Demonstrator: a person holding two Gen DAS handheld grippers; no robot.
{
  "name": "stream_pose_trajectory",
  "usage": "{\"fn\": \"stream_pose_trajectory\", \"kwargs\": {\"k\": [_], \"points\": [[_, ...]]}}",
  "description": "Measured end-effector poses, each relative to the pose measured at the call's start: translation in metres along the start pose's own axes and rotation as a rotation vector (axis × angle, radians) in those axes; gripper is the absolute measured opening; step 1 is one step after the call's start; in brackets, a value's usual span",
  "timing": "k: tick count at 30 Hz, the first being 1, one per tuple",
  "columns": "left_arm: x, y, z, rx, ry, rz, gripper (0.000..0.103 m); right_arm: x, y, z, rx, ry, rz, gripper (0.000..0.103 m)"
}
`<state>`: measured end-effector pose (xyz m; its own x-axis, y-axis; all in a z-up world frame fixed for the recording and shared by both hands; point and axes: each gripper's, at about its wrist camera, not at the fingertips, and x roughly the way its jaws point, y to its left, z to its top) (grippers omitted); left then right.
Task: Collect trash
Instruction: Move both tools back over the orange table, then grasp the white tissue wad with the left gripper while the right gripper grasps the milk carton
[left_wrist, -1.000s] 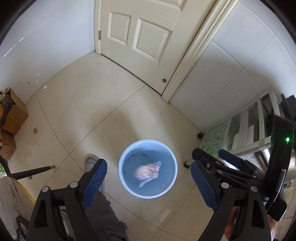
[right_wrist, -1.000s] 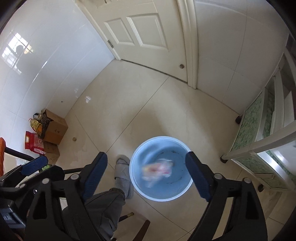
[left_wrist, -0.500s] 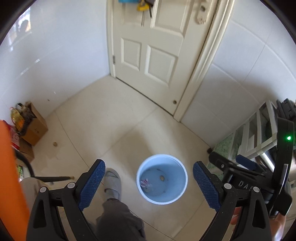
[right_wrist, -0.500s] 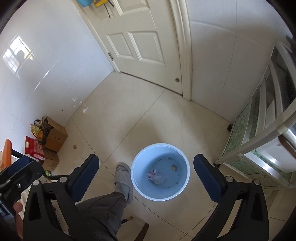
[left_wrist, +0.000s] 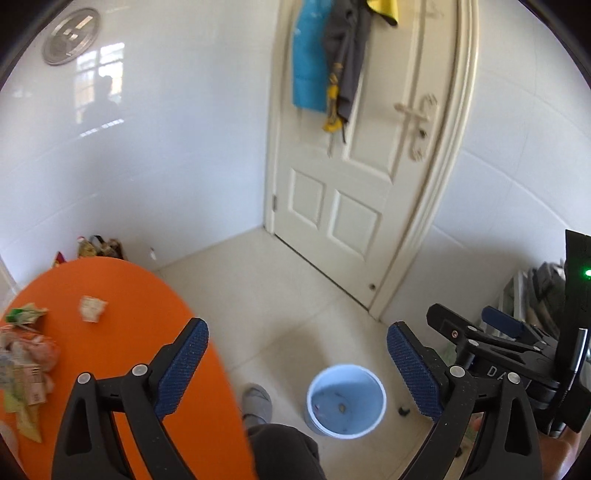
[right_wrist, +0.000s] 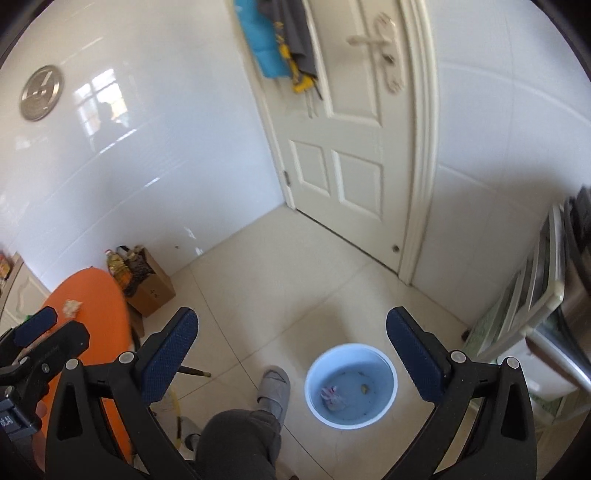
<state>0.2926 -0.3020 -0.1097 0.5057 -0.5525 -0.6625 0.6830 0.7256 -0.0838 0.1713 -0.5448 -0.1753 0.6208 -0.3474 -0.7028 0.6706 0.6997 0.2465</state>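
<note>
Trash (left_wrist: 91, 308): crumpled paper on orange table (left_wrist: 155, 295), light, soft; I pinch its middle.
My grippers: left gripper (left_wrist: 297, 363) and right gripper (right_wrist: 291, 356) released, empty.

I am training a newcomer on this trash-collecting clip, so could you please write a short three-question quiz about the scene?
1. True or false: the blue bucket stands on the orange table.
2. What still lies on the table: A) crumpled paper and wrappers, B) a plate, C) nothing?
3. What does the left tool or the right tool hold?

Key: 1. False, it is on the floor. 2. A. 3. Nothing; both are open.
</note>
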Motion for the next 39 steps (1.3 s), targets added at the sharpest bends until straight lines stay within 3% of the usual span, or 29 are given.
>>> {"fn": "stream_pose_trajectory", "kwargs": {"k": [10, 16, 22, 28, 31, 39], "points": [[-0.158, 0.106, -0.061, -0.086, -0.192, 0.158, 0.101, -0.060, 0.114, 0.005, -0.168, -0.129, 0.163, 0.103], [-0.233, 0.136, -0.111, -0.146, -0.266, 0.282, 0.102, -0.083, 0.183, -0.003, -0.264, -0.172, 0.262, 0.103], [-0.280, 0.157, -0.161, -0.261, -0.313, 0.412, 0.102, -0.113, 0.246, -0.022, -0.363, -0.209, 0.384, 0.103], [-0.306, 0.172, -0.213, -0.378, -0.298, 0.535, 0.102, -0.119, 0.304, -0.057, -0.493, -0.186, 0.478, 0.103], [-0.302, 0.172, -0.219, -0.427, -0.267, 0.570, 0.102, -0.109, 0.321, -0.071, -0.532, -0.150, 0.499, 0.103], [-0.292, 0.161, -0.245, -0.489, -0.192, 0.592, 0.102, -0.087, 0.356, -0.087, -0.604, -0.095, 0.525, 0.103]]}}
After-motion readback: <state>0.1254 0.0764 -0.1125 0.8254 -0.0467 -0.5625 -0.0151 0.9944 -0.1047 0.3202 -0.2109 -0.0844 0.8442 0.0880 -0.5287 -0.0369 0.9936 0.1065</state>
